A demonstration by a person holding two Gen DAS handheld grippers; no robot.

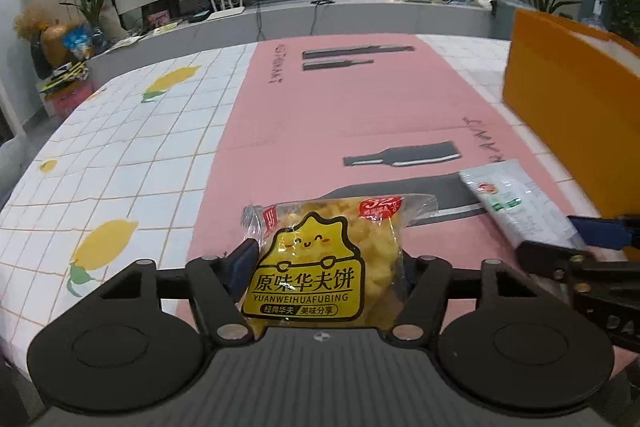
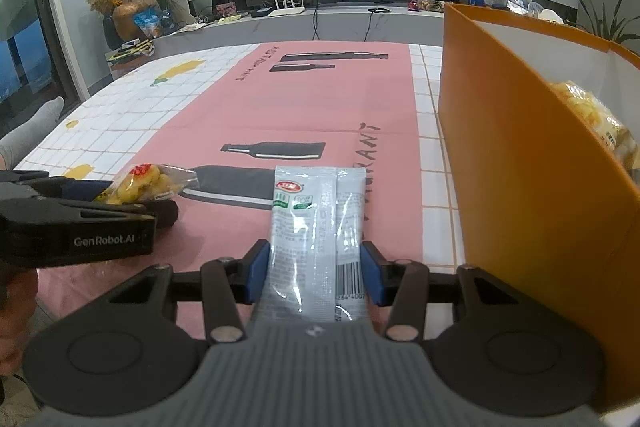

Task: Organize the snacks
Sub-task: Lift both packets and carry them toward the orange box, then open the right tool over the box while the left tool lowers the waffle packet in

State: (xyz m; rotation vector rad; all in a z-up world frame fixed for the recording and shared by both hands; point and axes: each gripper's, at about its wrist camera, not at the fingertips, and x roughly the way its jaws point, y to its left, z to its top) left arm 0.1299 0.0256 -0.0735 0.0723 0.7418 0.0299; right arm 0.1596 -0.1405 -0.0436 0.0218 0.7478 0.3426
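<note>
A yellow waffle-snack pack (image 1: 320, 267) sits between the blue pads of my left gripper (image 1: 328, 257), which is shut on it just above the pink mat (image 1: 340, 107). In the right wrist view the same pack (image 2: 140, 183) sticks out of the left gripper (image 2: 132, 201) at the left edge. My right gripper (image 2: 314, 265) is shut on a grey-white sachet (image 2: 312, 219) that points away over the mat. From the left wrist view the sachet (image 1: 516, 203) lies at the right, its near end in the right gripper's fingers (image 1: 560, 253).
An open orange box (image 2: 520, 167) stands on the table's right side, close beside the right gripper, with a yellow snack bag (image 2: 596, 115) inside. A lemon-print tiled cloth (image 1: 120, 155) covers the table. A person's socked foot (image 2: 36, 127) shows past the left edge.
</note>
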